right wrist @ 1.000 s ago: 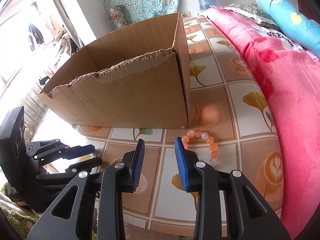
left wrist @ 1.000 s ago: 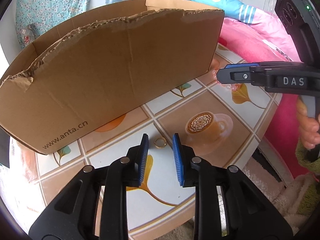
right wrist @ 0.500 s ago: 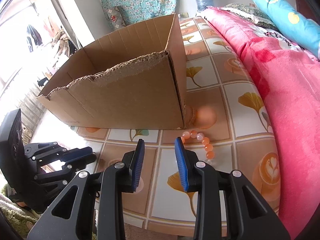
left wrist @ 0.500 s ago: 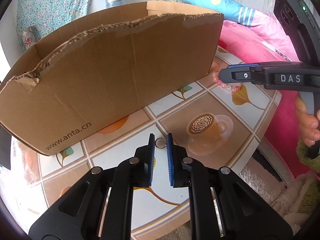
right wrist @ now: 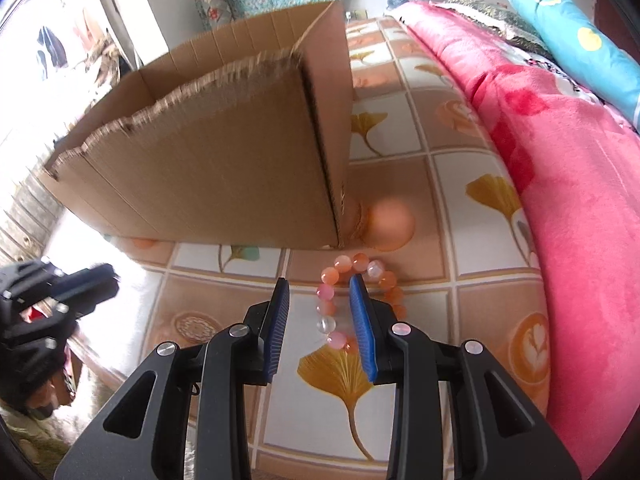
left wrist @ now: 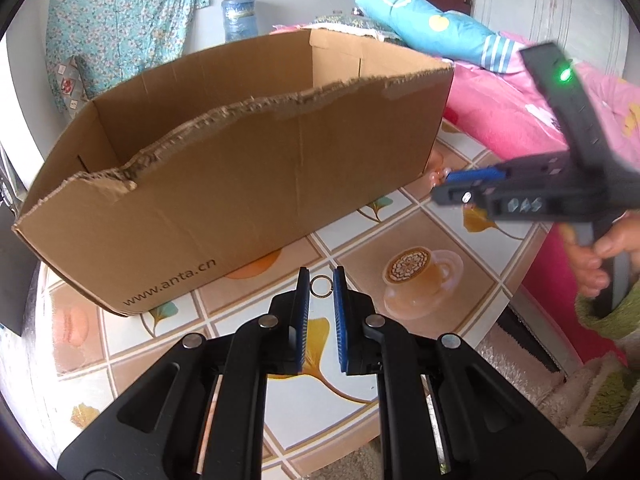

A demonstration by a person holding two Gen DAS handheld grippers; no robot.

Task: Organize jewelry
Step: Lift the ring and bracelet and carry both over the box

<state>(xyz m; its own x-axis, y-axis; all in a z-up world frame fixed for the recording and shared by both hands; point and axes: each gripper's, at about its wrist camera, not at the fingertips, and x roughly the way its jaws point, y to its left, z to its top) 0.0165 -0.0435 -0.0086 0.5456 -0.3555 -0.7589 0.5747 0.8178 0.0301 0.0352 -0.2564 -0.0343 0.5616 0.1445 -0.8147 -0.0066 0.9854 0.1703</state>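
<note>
A small metal ring [left wrist: 321,286] sits between the blue pads of my left gripper [left wrist: 321,280], which is shut on it just above the patterned table [left wrist: 400,220]. A bracelet of orange and pink beads [right wrist: 325,309] lies on the table by the corner of the cardboard box [right wrist: 224,160]. My right gripper [right wrist: 318,292] hangs open over it: the bracelet's left side is between the jaws and the right finger covers its right side. In the left wrist view the right gripper [left wrist: 448,188] hides most of the bracelet [left wrist: 437,177]. The left gripper [right wrist: 92,280] shows blurred at the left.
The open box [left wrist: 240,184] with a torn front rim fills the back of the table. A pink blanket [right wrist: 560,200] borders the table on the right. A person's hand [left wrist: 600,256] holds the right gripper. The table's front edge is close below both grippers.
My left jaws closed from wide apart onto the ring. My right gripper moved forward over the bracelet, which lay ahead of its tips before.
</note>
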